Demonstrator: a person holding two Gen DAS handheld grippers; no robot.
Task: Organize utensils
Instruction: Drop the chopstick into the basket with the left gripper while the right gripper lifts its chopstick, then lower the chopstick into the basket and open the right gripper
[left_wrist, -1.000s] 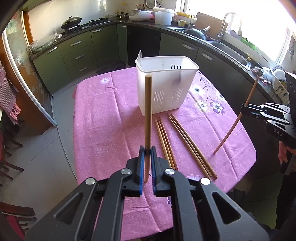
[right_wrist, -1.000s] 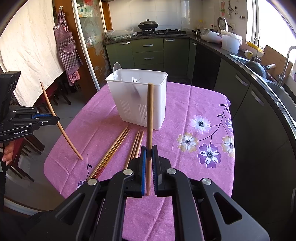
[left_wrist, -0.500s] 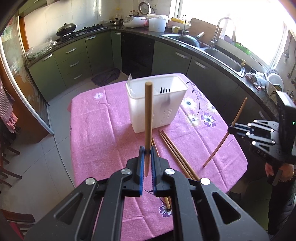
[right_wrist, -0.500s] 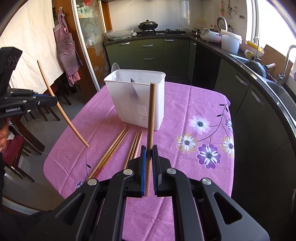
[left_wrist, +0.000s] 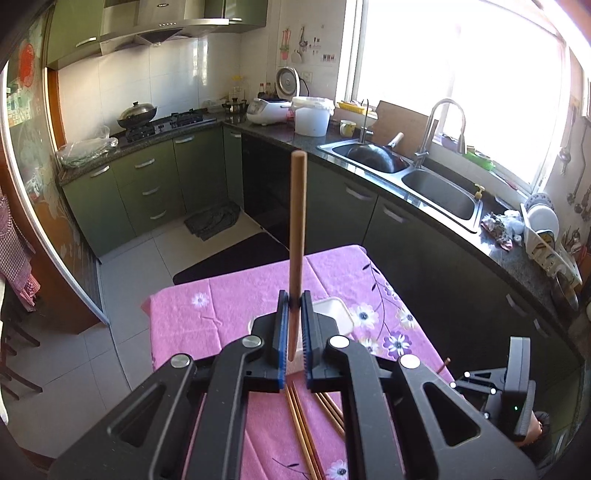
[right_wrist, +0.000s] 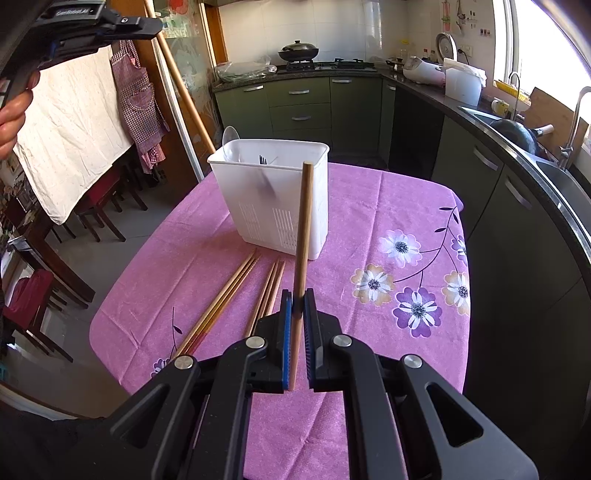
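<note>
- The left gripper (left_wrist: 294, 306), raised high, had its fingers closed on one chopstick (left_wrist: 296, 229), seemingly to drop it into the white holder (right_wrist: 273, 199).
- Spare chopsticks (right_wrist: 221, 299) lay on the pink surface (right_wrist: 369, 229) before the holder.
- The right gripper (right_wrist: 298, 306) pinched another chopstick (right_wrist: 303, 236) upright.

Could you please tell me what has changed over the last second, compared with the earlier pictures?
The left tongs rose high with their chopstick, now hanging above the holder. The right tongs barely moved, keeping their chopstick. Loose chopsticks stayed put.
</note>
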